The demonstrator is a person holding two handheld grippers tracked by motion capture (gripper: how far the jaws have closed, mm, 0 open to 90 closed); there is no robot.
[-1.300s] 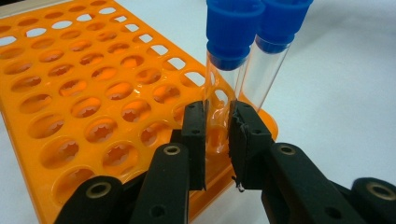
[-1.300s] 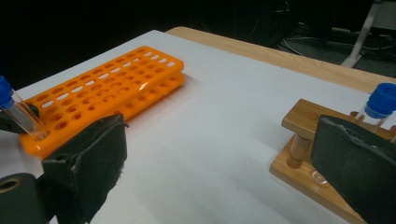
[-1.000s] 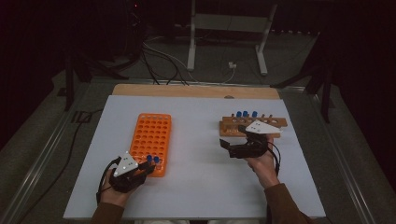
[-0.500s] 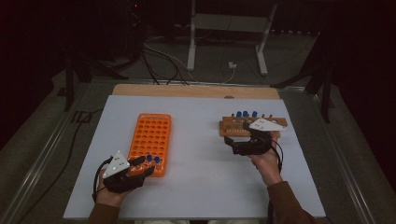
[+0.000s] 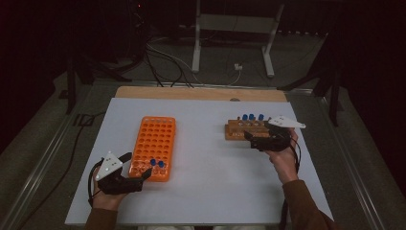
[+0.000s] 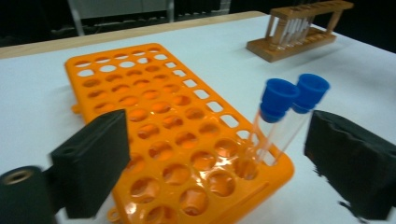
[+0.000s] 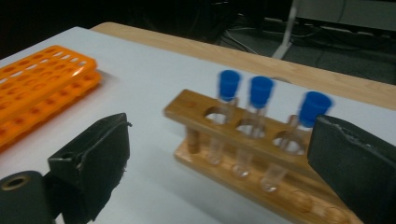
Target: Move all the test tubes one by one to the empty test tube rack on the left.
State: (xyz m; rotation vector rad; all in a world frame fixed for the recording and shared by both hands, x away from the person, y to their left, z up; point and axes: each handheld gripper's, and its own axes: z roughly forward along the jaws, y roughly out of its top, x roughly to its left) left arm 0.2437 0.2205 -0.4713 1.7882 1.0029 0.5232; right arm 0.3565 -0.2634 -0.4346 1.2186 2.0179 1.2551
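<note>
Bare white bench lies open between the orange rack at center left and the wooden rack at right; blue-capped tubes stand at the orange rack's near corner, beside the left tool.

Past the white table top we've got a wooden strip along its far edge, a metal stand at the top middle of the frame, and cables snaking over the dark floor top left.
</note>
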